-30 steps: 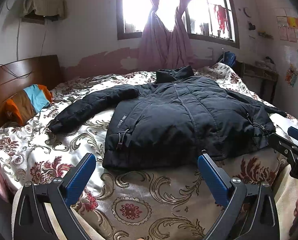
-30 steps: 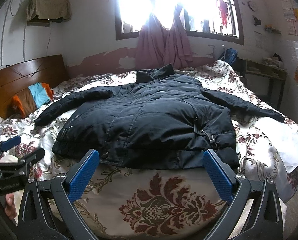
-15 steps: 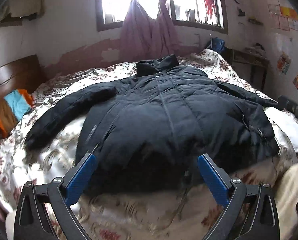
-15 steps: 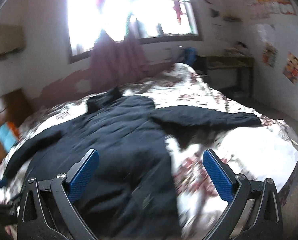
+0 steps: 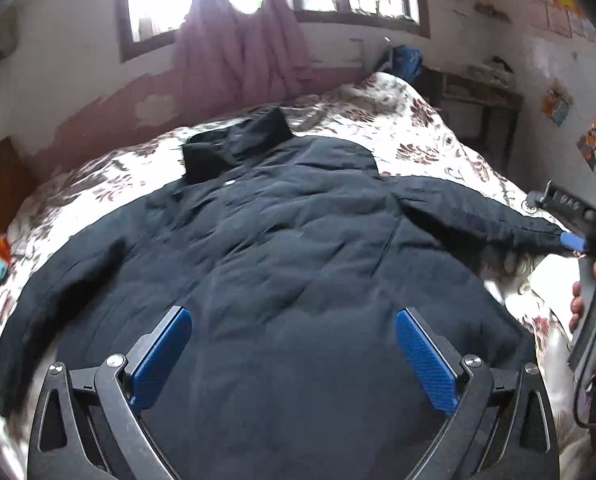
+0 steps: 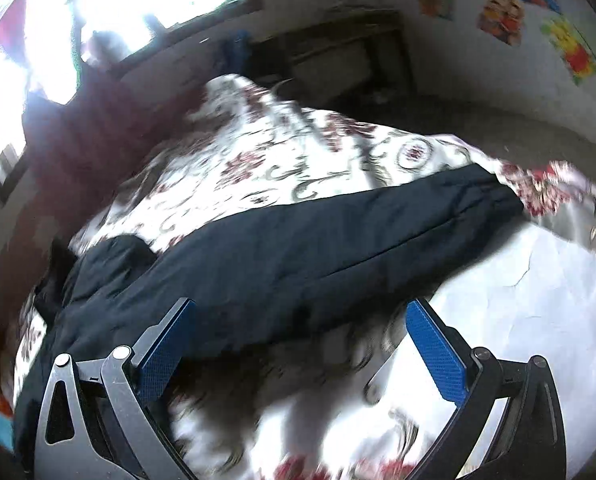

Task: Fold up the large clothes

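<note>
With the black jacket (image 5: 281, 264) spread flat on the bed (image 5: 410, 120), both the left hand-held gripper (image 5: 293, 360) and right hand-held gripper (image 6: 302, 356) are held wide open and empty, so the slippery padded sleeve (image 6: 338, 236) is judged liable to be pinched thinly and dropped.

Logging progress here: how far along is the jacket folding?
Done: the jacket lies flat on the bed, sleeves spread. In hand: nothing; the left gripper and right gripper are open, the right near a sleeve. Left: every fold.
</note>
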Demonstrator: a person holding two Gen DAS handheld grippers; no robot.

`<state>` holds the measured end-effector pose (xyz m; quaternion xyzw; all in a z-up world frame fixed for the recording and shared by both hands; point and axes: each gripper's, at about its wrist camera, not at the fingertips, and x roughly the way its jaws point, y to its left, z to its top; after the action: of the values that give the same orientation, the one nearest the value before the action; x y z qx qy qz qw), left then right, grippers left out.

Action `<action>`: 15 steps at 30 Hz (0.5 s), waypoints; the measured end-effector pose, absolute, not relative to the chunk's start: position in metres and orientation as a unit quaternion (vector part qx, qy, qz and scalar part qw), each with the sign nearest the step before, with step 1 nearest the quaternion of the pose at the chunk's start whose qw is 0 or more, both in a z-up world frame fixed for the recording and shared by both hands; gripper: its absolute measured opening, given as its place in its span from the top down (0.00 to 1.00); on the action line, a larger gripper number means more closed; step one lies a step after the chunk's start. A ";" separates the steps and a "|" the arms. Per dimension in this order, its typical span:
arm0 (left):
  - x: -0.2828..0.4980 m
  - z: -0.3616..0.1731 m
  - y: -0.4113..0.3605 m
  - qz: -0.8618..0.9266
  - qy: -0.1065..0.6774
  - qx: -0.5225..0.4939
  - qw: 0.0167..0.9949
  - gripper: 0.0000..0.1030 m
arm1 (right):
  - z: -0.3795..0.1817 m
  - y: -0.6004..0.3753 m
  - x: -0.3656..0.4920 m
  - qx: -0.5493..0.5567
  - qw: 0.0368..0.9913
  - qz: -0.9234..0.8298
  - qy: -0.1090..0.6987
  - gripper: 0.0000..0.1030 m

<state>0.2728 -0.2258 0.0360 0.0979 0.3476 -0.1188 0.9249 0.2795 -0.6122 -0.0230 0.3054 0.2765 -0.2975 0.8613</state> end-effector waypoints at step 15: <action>0.407 0.007 -0.337 -0.122 0.391 0.095 0.907 0.00 | -0.064 -0.684 0.278 0.385 0.832 -0.315 0.246 0.01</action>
<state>0.4071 -0.3369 0.0073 0.0945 0.3912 -0.1218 0.9073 0.2778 -0.6844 -0.0636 0.3848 0.2457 -0.3153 0.8319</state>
